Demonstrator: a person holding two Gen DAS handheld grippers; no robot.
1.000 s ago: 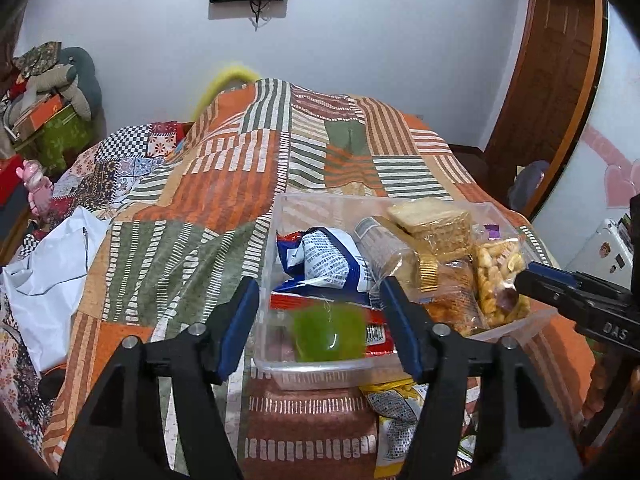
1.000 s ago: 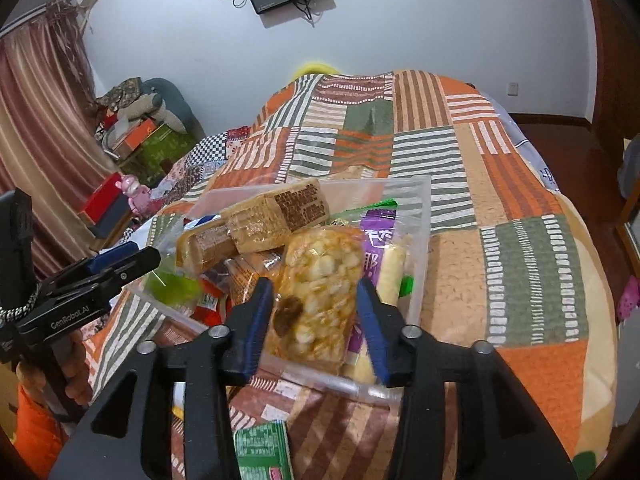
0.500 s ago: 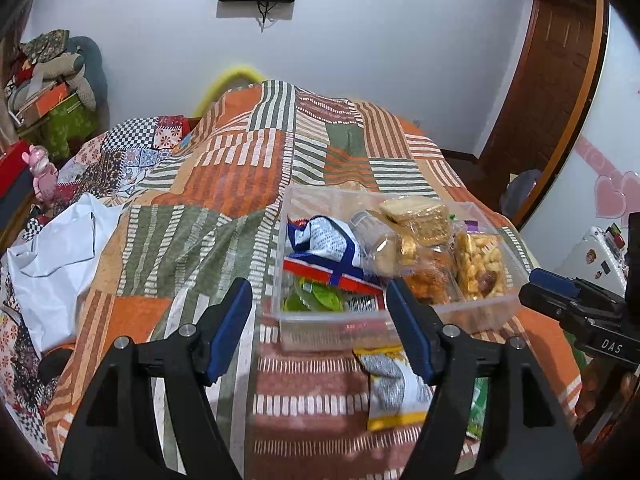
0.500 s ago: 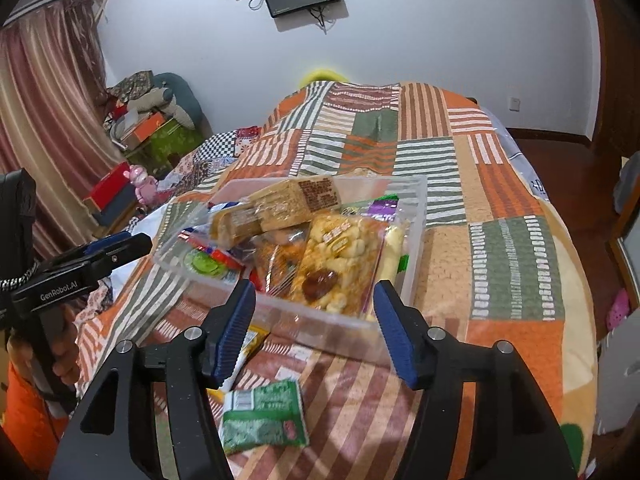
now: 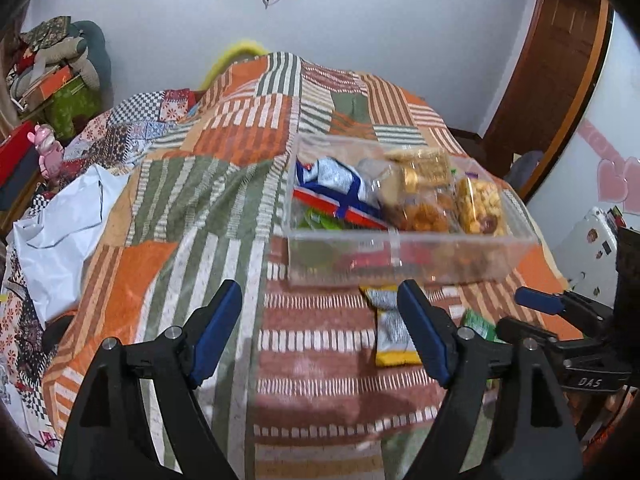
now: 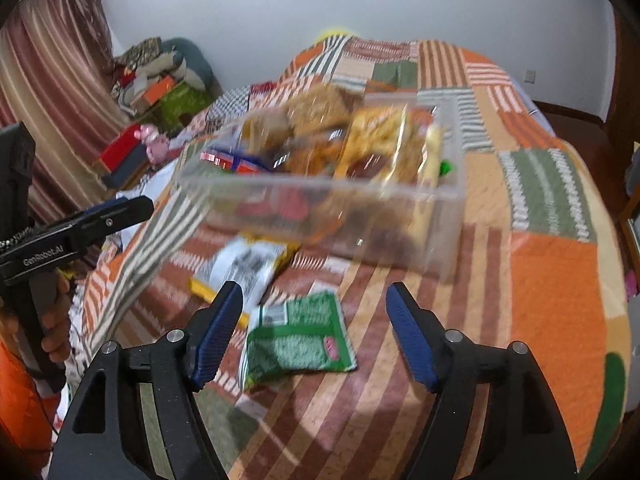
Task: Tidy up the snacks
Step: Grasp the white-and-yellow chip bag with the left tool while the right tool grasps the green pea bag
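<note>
Both grippers empty, jaws opening, over loose packets before the clear bin.
Right gripper (image 6: 314, 332) frames the green packet (image 6: 298, 342); left gripper (image 5: 320, 328) nears the yellow-edged packet (image 5: 394, 330). Snack bin (image 5: 404, 250) lies beyond; next likely: descend, pinch, transfer.

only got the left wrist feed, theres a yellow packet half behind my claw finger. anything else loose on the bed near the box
Observer: Yes, a green packet lies flat on the quilt, clear of the box, right in front of the right claw.
Operator: is the right claw holding it
Observer: No. Its fingers are opening with only quilt and part of that packet's edge between them, nothing pinched.
Operator: and the yellow one, touching the box?
Observer: The yellow packet has its far end tucked against the near wall of the box, left of the green one.
</note>
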